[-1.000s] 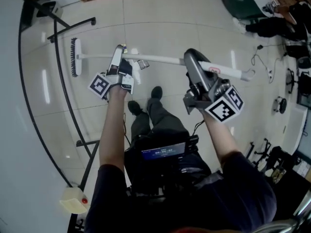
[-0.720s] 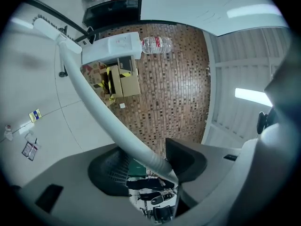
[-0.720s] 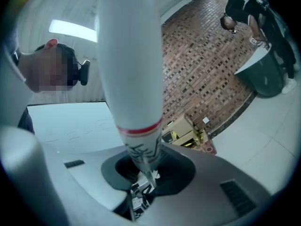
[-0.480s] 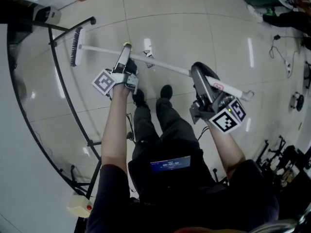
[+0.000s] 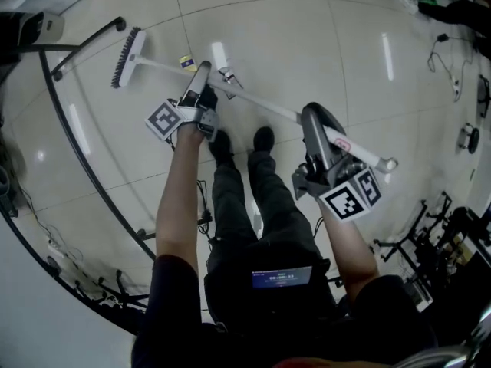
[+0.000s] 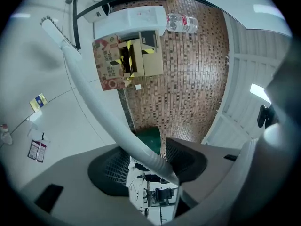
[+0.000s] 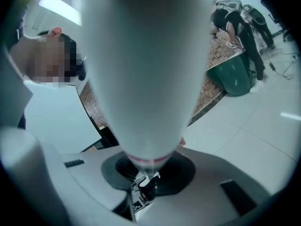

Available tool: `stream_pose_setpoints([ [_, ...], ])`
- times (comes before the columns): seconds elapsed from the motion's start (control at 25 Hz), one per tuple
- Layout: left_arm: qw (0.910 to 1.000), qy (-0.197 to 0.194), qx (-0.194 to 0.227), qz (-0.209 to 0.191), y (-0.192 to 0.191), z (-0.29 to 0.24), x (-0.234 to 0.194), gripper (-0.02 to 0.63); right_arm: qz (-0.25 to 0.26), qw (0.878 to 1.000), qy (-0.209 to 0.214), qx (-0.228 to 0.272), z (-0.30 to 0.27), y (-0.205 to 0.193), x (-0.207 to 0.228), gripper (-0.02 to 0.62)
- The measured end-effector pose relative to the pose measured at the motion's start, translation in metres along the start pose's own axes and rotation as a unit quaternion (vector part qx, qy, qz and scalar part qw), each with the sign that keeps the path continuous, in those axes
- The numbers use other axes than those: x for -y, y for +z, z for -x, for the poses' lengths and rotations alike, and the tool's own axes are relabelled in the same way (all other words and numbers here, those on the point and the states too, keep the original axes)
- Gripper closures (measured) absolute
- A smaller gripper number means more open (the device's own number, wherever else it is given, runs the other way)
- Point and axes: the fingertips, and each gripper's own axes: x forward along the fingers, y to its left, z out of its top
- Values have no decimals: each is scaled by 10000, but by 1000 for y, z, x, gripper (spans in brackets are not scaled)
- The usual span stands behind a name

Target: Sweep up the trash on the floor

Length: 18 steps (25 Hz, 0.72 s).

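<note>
A white-handled broom lies slanted across the head view, its brush head at the upper left near the floor. My left gripper is shut on the handle low down; in the left gripper view the handle runs from between the jaws of the left gripper up to the brush. My right gripper is shut on the handle's upper end, which fills the right gripper view. Trash lies on the tiles: a yellow wrapper, white scraps and a packet.
A black curved rail bounds the left side. The person's shoes stand just behind the handle. A cardboard box, a plastic bottle and a green bin sit on a brick-pattern mat. Cables lie at the right.
Both grippers have sunk with the broom. The handle now slants more, with the brush head up-left, and small bits of trash show beside the left gripper.
</note>
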Motion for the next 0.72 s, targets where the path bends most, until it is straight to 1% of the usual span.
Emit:
stream_pose_setpoints([
  [0.16, 9997, -7, -208, 100, -2, -10, -38, 379, 592, 9980, -213, -102, -16, -23, 12, 525],
  [0.24, 9994, -29, -313, 176, -5, -13, -55, 377, 755, 9966, -287, -129, -20, -34, 15, 525],
  [0.44, 9974, -26, -609, 382, -24, -29, -89, 374, 896, 9941, -592, -128, -22, -53, 36, 523],
  [0.64, 9953, -151, -793, 531, -44, -44, -109, 371, 1044, 9915, -750, -185, -20, -65, 55, 522],
  [0.72, 9940, -71, -891, 635, -50, -46, -120, 370, 1031, 9909, -840, -188, -21, -72, 63, 522],
])
